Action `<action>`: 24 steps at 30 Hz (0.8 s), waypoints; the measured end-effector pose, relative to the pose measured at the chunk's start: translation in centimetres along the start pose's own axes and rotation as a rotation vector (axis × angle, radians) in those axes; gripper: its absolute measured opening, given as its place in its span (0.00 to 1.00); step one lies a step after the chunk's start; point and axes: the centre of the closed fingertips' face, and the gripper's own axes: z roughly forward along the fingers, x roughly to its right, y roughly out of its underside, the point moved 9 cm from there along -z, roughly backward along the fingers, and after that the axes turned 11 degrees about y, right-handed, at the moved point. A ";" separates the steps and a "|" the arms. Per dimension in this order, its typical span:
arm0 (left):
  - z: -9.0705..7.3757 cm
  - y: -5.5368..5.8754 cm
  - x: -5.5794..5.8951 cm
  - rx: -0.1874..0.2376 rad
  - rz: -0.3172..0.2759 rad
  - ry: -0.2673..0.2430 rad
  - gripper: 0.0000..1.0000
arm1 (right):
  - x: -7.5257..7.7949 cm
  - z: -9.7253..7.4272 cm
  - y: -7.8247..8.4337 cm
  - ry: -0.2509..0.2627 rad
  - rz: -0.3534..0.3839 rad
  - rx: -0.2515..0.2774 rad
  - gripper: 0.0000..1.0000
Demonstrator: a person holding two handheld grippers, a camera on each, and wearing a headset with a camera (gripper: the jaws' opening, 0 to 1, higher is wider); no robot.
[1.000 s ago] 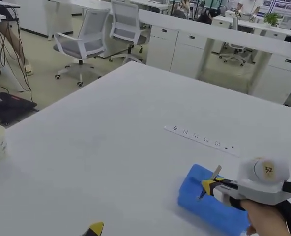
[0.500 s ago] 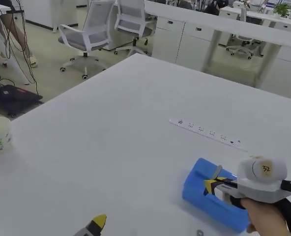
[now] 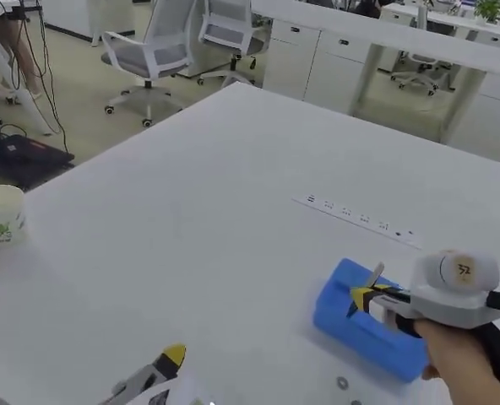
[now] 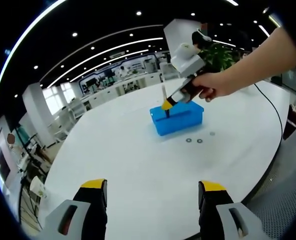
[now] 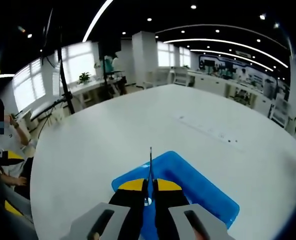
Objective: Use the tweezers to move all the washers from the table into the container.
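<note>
Tweezers (image 5: 150, 166) clamped in right gripper (image 5: 149, 189) jaws over blue container (image 5: 204, 196), washers (image 4: 188, 140) beside it, left gripper (image 4: 153, 188) jaws apart

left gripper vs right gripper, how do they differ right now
The left gripper has its jaws wide open and empty; the right gripper is shut on the tweezers. The left gripper hangs over bare table; the right gripper is over the blue container. Both have yellow-tipped jaws.
</note>
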 end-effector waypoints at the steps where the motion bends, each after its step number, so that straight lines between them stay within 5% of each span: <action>1: 0.0 0.0 0.0 0.002 -0.001 0.000 0.75 | -0.1 -0.1 -0.1 -0.002 -0.006 0.004 0.03; 10: -0.1 -0.1 0.0 0.013 -0.001 -0.004 0.75 | 0.0 -1.4 -1.1 0.000 0.006 0.016 0.03; 24: -0.3 -0.2 -0.1 0.030 0.001 -0.012 0.75 | -0.8 -5.8 -2.3 -0.008 0.002 0.106 0.03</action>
